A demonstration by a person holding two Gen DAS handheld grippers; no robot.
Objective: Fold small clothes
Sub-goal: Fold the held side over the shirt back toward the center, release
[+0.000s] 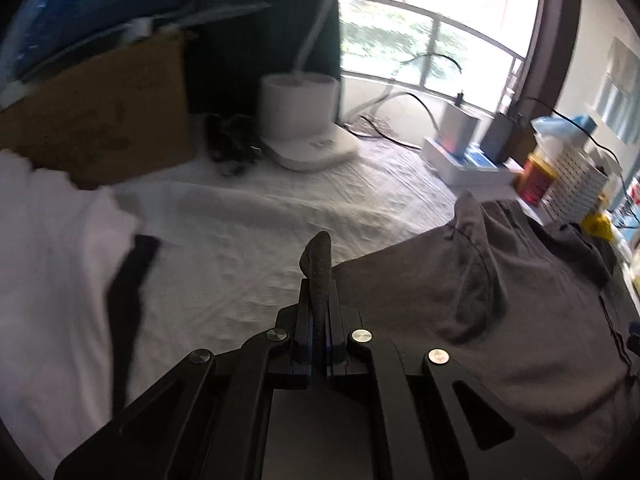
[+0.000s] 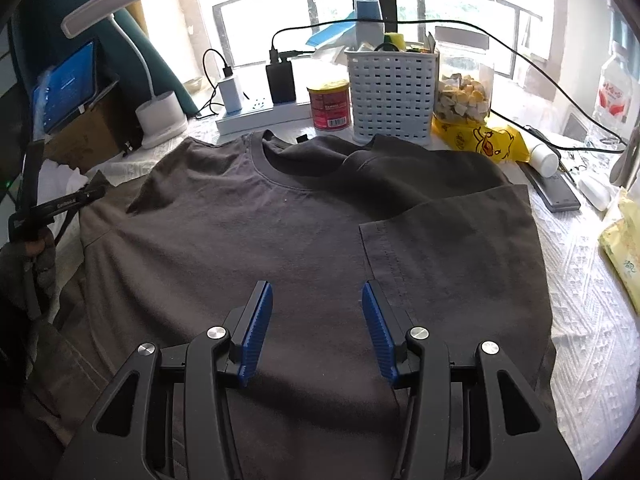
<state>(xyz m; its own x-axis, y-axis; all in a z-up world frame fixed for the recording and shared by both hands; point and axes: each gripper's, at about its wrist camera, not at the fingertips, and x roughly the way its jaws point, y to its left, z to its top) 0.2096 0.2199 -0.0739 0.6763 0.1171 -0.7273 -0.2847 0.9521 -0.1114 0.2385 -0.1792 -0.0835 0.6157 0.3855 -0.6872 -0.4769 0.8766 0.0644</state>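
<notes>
Left claw [image 1: 318,264]: fingers pressed together, pinching a strip of dark grey fabric that stands up between them; it looks like the T-shirt's left sleeve edge, though that view is blurred.
Right claw [image 2: 317,332]: blue-padded fingers spread apart, hovering over the shirt's lower front with nothing between them.
T-shirt [image 2: 280,232]: dark grey, spread front-up on the counter [image 2: 580,280], collar at 12 o'clock from the right claw, hem toward the camera. Its right sleeve lies folded inward over the body at about 2 o'clock.
Counter: covered with a white textured cloth, bare at 3 o'clock of the shirt.
Desk lamp [image 2: 160,116]: white, at 10 o'clock of the collar, just beside a cardboard box [image 2: 80,140].
Power strip [image 2: 260,114]: at 12 o'clock beyond the collar, chargers plugged in.
Red can [image 2: 329,106]: just beside a white lattice basket [image 2: 390,92], both at 12 to 1 o'clock.
Snack jar [image 2: 462,80]: right of the basket, above a yellow duck-print bag [image 2: 480,140].
White garment [image 1: 52,260]: at 9 o'clock in the left wrist view, apart from the shirt.
</notes>
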